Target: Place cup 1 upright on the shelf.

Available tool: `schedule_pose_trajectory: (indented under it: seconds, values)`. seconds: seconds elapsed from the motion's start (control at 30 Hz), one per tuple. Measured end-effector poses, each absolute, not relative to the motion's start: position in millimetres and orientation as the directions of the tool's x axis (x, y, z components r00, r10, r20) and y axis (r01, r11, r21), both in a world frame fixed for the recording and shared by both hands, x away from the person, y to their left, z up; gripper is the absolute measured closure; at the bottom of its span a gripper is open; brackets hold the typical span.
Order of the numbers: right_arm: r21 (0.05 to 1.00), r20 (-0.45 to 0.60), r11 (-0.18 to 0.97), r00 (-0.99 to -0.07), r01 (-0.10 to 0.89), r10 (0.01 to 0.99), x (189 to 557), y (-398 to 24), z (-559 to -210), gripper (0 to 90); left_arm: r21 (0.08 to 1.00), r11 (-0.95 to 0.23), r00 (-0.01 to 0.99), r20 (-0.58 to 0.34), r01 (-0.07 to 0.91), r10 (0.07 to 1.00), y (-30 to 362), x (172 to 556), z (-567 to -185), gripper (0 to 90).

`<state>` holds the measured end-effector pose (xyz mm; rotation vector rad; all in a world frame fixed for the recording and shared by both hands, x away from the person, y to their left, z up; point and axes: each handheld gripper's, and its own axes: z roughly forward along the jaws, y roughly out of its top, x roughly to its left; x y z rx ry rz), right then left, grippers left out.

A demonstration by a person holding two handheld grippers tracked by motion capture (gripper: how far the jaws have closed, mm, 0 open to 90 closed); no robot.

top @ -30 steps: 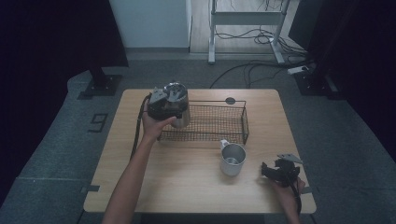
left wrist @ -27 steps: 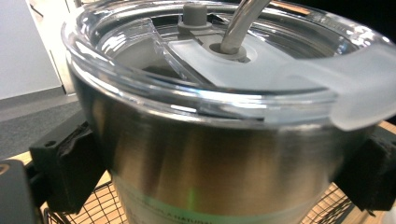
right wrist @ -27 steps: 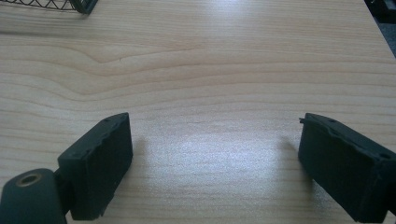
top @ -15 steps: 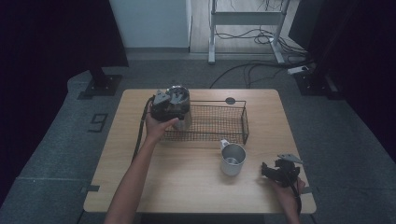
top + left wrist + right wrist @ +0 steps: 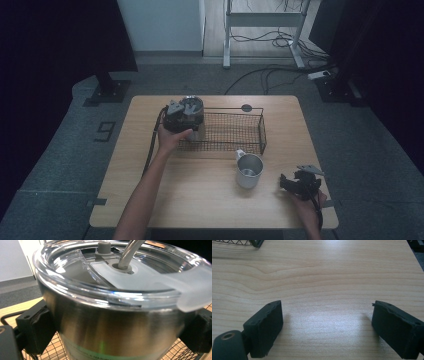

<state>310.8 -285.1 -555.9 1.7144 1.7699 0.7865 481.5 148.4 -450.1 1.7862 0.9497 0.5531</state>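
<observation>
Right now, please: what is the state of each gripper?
Left gripper: closed on the steel tumbler, at the wire basket.
Right gripper: open, holding nothing, over the table.

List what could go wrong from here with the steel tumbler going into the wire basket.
1. The left tongs clamp the steel tumbler just below its clear lid, so it may tilt or slip on release.
2. It hangs at the wire basket's left end, so its base could catch the rim and tip.
3. The straw through the lid could shift if the tumbler tips.

The right tongs rest open near the metal mug, too far off to steady anything.
</observation>
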Motion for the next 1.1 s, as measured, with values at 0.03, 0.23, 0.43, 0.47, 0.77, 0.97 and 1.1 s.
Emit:
schedule_pose_trajectory:
  seconds: [0.03, 0.23, 0.43, 0.47, 0.77, 0.97, 1.1]
  values:
    - [0.734, 0.012, 0.016, -0.037, 0.679, 0.999, 311, -285, -556, 10.0, 0.915, -0.194, 0.587, -0.055, 0.353, 0.808, 148, 482, -451, 4.3]
    - [0.734, 0.012, 0.016, -0.037, 0.679, 0.999, 311, -285, -556, 10.1, 0.91, -0.199, 0.584, -0.057, 0.365, 0.81, 144, 483, -458, 4.3]
    - [0.734, 0.012, 0.016, -0.037, 0.678, 0.999, 311, -285, -556, 10.1, 0.904, -0.2, 0.579, -0.061, 0.377, 0.813, 143, 484, -462, 4.2]
    - [0.734, 0.012, 0.016, -0.037, 0.678, 0.999, 311, -285, -556, 10.1, 0.903, -0.201, 0.579, -0.062, 0.379, 0.813, 143, 484, -463, 4.2]
    - [0.734, 0.013, 0.016, -0.038, 0.678, 0.999, 311, -285, -556, 10.3, 0.89, -0.211, 0.564, -0.061, 0.404, 0.824, 145, 485, -473, 4.2]
    - [0.734, 0.012, 0.017, -0.039, 0.679, 0.999, 311, -285, -556, 10.5, 0.89, -0.22, 0.562, -0.047, 0.399, 0.826, 144, 482, -474, 4.2]
    - [0.734, 0.012, 0.018, -0.039, 0.679, 0.999, 311, -285, -556, 10.5, 0.893, -0.226, 0.56, -0.036, 0.39, 0.827, 144, 476, -476, 4.1]
